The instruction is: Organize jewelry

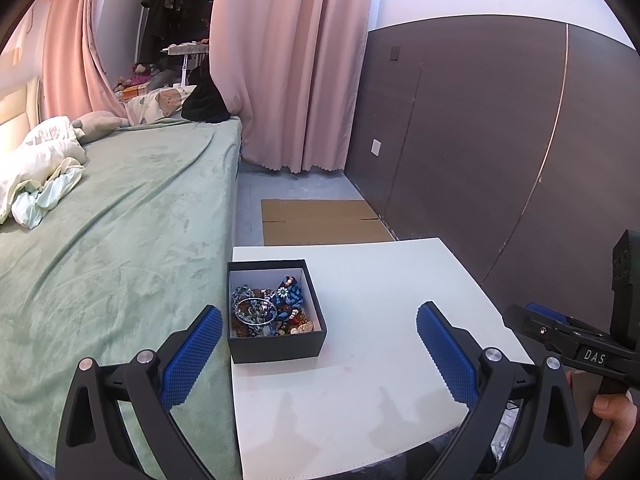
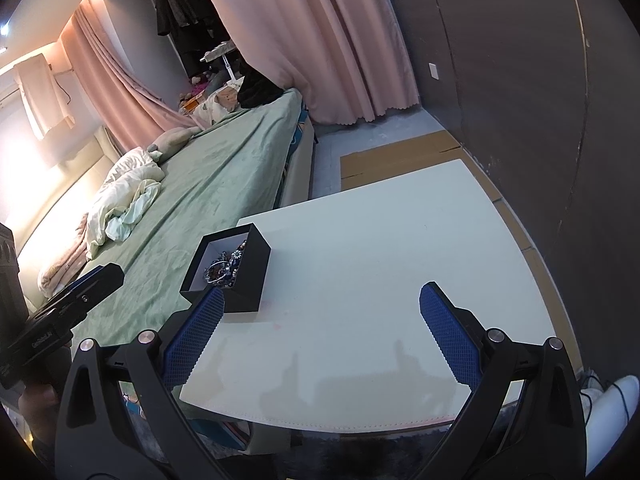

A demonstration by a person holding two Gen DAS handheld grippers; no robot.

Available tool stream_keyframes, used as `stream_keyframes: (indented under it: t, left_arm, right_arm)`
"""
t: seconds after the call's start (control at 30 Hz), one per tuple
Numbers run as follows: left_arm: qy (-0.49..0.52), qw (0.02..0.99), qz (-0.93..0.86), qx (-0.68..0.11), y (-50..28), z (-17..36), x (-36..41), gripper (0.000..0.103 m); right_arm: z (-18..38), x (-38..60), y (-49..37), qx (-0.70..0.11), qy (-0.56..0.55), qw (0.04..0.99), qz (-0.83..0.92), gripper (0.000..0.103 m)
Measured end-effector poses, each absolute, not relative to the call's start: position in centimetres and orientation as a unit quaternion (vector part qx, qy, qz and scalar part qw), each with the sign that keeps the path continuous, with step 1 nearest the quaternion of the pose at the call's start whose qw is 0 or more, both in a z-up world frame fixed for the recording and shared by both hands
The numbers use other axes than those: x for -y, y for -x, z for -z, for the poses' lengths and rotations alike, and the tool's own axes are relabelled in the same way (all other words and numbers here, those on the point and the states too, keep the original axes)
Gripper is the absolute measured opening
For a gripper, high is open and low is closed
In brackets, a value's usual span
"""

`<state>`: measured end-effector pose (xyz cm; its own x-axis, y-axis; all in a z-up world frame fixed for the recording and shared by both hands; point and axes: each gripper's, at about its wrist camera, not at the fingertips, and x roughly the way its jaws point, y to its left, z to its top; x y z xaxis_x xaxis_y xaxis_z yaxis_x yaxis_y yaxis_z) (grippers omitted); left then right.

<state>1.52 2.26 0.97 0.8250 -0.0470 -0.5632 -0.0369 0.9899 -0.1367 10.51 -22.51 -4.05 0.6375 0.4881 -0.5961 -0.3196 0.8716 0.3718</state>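
— Blue-padded fingers: how are they held?
— Left gripper point(image 1: 319, 344) and right gripper point(image 2: 320, 332) are spread wide, empty, above the bench point(image 1: 400, 280).
— And the jewelry point(image 1: 266, 312)?
— Heaped inside the black box point(image 1: 276, 344) at the bench's left edge.

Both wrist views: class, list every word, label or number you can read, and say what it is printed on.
"DAS": white letters on the black body of the right gripper, seen at the right edge of the left wrist view.
Pale lettering on the black body of the left gripper, at the left edge of the right wrist view: too blurred to read.
No other text is visible.
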Motion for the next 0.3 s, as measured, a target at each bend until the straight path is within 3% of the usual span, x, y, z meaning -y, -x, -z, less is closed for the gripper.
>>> stream_keyframes:
  t: [0.3]
  left_arm:
    - [0.077, 0.951, -0.001, -0.301, -1.91, -0.69, -2.65, 0.094]
  right_arm:
    - [4.20, 22.41, -10.63, -0.362, -0.111, 0.898, -0.225, 0.098]
